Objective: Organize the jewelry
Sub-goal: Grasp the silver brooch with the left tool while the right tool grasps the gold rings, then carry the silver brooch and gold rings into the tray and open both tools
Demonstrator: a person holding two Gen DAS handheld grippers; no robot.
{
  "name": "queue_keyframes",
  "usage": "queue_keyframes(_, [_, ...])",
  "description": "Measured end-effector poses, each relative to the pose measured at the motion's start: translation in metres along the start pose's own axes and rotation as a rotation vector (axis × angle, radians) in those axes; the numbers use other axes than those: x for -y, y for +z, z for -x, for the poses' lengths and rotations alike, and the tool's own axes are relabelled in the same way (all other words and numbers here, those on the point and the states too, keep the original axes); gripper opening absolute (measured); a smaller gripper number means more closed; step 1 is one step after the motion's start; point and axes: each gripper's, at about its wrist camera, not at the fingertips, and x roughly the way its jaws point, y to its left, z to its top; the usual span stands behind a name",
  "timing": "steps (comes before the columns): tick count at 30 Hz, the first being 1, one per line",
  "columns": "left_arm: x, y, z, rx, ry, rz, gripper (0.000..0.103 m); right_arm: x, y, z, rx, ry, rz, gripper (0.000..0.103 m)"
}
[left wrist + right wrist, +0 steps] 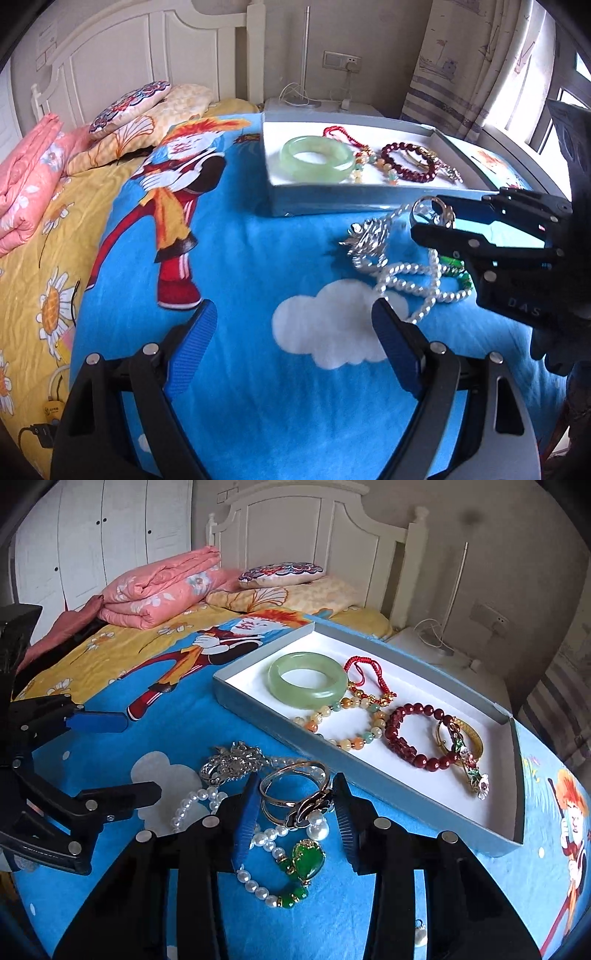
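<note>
Right gripper [293,805] clenches thin gold double-band bangle [291,786] (left gripper [291,325] released, idle); grey white-lined tray [258,698] lies ahead-right, near edge closest.

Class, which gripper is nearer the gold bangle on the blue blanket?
Right. The right gripper straddles the gold bangle; the left gripper hangs open, off to its left.
</note>
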Motion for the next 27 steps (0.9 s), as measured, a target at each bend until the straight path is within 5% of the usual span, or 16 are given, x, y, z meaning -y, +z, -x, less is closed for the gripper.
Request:
queue_keyframes(14, [0.042,0.039,-0.034,-0.019,-0.042,-0.101,0.082,0.027,-0.023,0.028,0.043,-0.013,-0.074,0.039])
queue_keyframes(21, [0.058,0.042,-0.041,-0.027,-0.07,-0.141,0.023,0.04,-0.028,0.034,0.063,-0.007,-0.114,0.039])
queue_keyframes(24, [0.064,0.045,-0.029,0.024,-0.078,-0.15,0.01,0.042,-0.029,0.036,0.074,0.001,-0.122,0.039])
queue_keyframes(27, [0.073,0.047,-0.019,0.054,-0.056,-0.182,0.009,0.043,-0.029,0.038,0.083,0.01,-0.127,0.039])
